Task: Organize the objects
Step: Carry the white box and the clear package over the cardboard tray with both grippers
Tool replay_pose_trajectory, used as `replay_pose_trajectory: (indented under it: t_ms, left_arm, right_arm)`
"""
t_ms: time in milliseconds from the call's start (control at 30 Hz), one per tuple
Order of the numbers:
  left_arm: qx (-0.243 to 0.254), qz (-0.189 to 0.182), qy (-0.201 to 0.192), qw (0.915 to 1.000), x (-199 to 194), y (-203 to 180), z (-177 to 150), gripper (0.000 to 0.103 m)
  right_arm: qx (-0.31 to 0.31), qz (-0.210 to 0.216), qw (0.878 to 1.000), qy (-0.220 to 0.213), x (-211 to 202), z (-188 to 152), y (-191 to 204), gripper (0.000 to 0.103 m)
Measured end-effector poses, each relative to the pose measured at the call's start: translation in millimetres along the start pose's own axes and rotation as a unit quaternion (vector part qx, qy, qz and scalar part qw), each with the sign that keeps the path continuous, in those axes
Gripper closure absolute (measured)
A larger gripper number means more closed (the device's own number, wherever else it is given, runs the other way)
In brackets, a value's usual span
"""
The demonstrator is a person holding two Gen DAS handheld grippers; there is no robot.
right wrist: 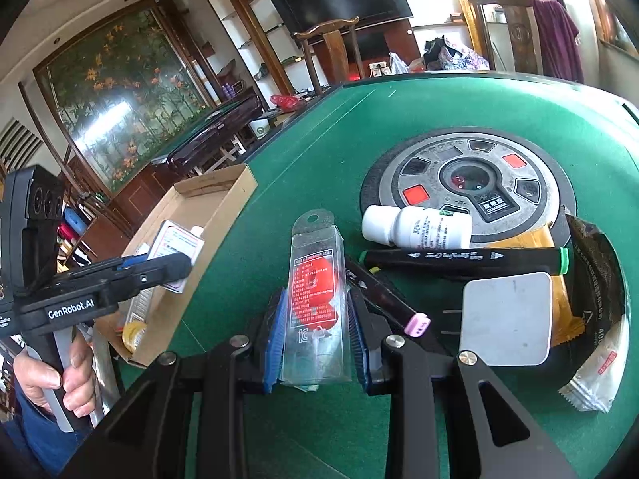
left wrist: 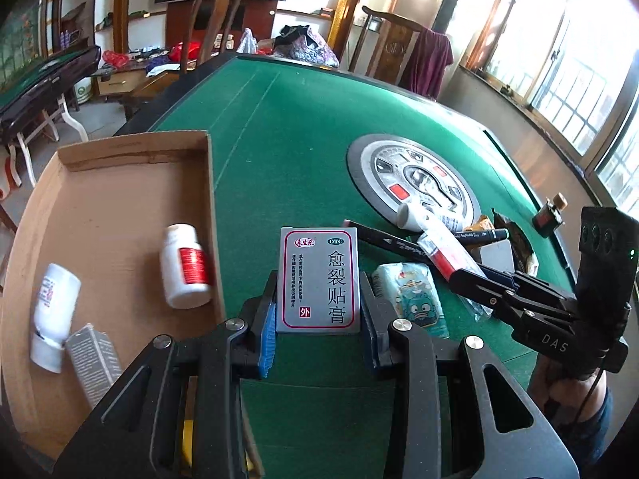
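Observation:
My left gripper (left wrist: 319, 319) is shut on a grey medicine box (left wrist: 319, 279) with Chinese print, held above the green table beside the cardboard tray (left wrist: 120, 183). The tray holds a white pill bottle with a red label (left wrist: 185, 267), a white tube (left wrist: 54, 315) and a small grey box (left wrist: 94, 359). My right gripper (right wrist: 317, 331) is shut on a clear plastic pack with a red item inside (right wrist: 315, 299), over the pile of objects. In the right wrist view the left gripper (right wrist: 159, 267) holds its box over the tray (right wrist: 223, 195).
A white bottle (right wrist: 415, 225), a black marker with green caps (right wrist: 463, 259), a pink-tipped marker (right wrist: 399, 307), a white square pad (right wrist: 507, 319), snack packets (right wrist: 599, 319) and a tissue pack (left wrist: 411, 299) lie by the round centre console (right wrist: 467, 171). A small dark bottle (left wrist: 551, 211) stands near the right edge.

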State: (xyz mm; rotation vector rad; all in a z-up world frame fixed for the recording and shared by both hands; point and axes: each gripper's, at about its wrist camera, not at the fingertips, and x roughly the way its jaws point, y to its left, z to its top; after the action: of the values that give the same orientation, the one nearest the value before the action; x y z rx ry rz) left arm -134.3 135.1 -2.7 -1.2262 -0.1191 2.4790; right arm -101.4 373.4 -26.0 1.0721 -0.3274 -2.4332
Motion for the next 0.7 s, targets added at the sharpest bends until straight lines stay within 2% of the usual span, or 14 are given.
replay_pose_trajectory:
  t_ms: [267,433,600,700]
  left_arm:
    - [-0.044,-0.004,-0.019,0.9989,-23.8,49.7,-3.2,0.070]
    - [-0.069,0.001,-0.023,0.9974,-29.6,80.8,-8.1,0.070]
    - [-0.091,0.001,-0.010,0.9958,-22.1,102.4,-16.4,0.070]
    - [-0.095,-0.006,-0.002,0.9955,-16.3,107.8,-20.9,0.070]
  right_arm:
    - [0.002,0.022,1.000,-0.006,7.0,-2.1,31.6,0.074]
    - [-0.007,0.049,0.999,0.003,25.3,0.3,69.9,0.074]
    - [-0.033,0.056,0.998,0.020,54.6,17.0,116.4,0.074]
    - [-0.056,0.045,0.997,0.022,76.1,34.9,143.9,0.074]
